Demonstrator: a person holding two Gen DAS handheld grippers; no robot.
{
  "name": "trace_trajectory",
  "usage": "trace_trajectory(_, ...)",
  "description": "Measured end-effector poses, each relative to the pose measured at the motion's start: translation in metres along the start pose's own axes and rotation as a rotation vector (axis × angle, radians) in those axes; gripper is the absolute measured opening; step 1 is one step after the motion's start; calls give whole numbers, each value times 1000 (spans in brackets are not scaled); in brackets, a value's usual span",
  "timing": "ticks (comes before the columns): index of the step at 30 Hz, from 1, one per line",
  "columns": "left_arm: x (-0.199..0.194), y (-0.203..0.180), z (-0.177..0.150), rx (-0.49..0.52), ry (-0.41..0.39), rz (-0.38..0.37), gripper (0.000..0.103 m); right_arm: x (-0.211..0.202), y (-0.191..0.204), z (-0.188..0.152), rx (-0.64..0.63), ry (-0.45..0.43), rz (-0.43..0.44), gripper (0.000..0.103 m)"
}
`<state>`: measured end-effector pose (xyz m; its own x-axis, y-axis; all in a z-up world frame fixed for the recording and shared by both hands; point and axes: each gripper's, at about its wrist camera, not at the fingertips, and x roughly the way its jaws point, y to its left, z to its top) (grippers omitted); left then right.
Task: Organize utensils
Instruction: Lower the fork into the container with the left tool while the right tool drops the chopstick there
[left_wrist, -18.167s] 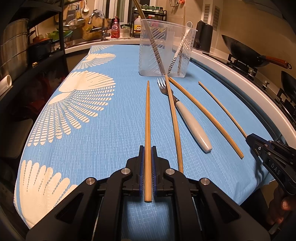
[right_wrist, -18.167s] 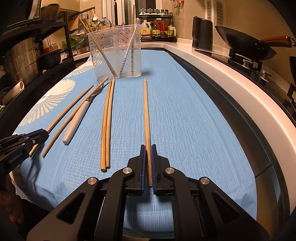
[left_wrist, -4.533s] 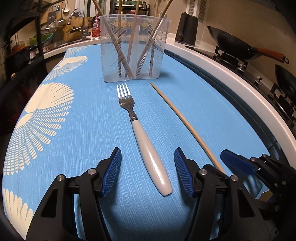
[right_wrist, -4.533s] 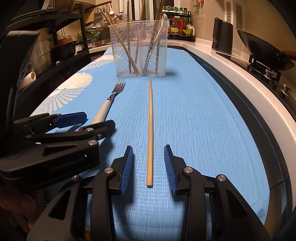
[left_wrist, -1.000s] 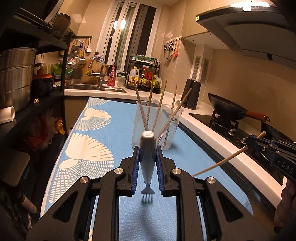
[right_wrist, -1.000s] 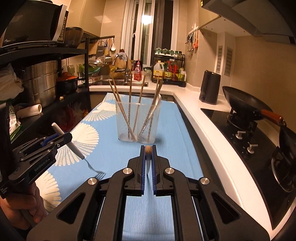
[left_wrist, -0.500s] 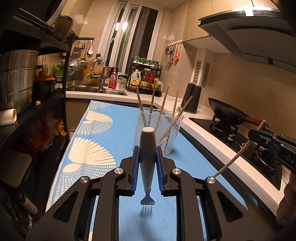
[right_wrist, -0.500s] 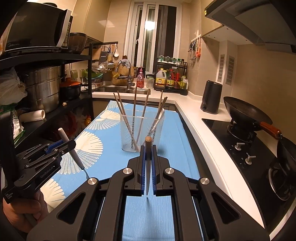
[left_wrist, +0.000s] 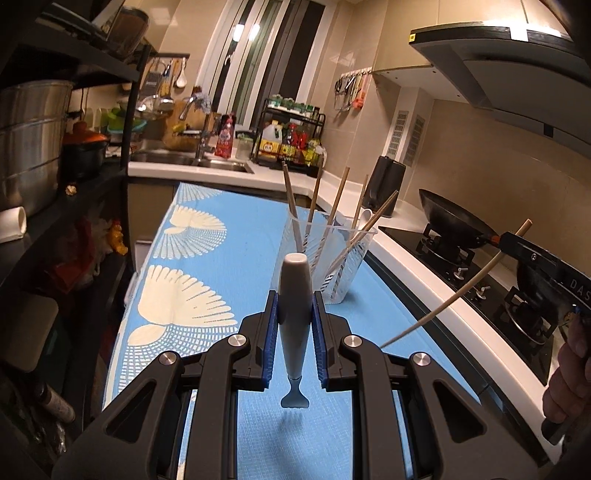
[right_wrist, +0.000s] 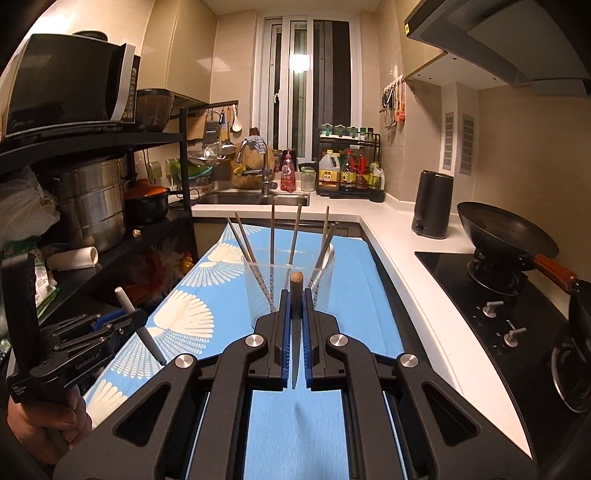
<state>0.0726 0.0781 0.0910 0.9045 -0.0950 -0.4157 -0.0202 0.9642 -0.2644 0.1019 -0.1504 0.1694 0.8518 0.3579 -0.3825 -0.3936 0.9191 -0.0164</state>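
Carrying risk noted: fork (left_wrist: 294, 317) clamped tines-down in left gripper (left_wrist: 294, 325), chopstick (right_wrist: 296, 325) pinched in right gripper (right_wrist: 296, 332), both raised short of clear cup (left_wrist: 328, 258). Standing chopsticks could be struck, cup tipped.

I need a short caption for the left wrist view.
Left gripper holds the fork tines-down, short of the clear cup of chopsticks.

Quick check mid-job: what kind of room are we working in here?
A home kitchen, by the look of it: a sink with a faucet at the far end, a wok on a gas hob to the right, and a rack of sauce bottles on the white counter.
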Motion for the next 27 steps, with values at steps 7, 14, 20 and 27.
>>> trace_trajectory(7, 16, 15, 37, -28, 36, -3, 18, 25, -8, 32, 10, -39, 62, 6)
trace_trajectory(14, 36, 8, 91, -17, 13, -34, 18, 41, -18, 74, 11, -104, 107, 6)
trace_trajectory(20, 49, -16, 145, 11, -59, -78, 18, 47, -21, 116, -10, -189, 120, 6)
trace_trajectory(27, 90, -50, 181, 110, -111, -67, 18, 75, -28, 131, -30, -186, 93, 6)
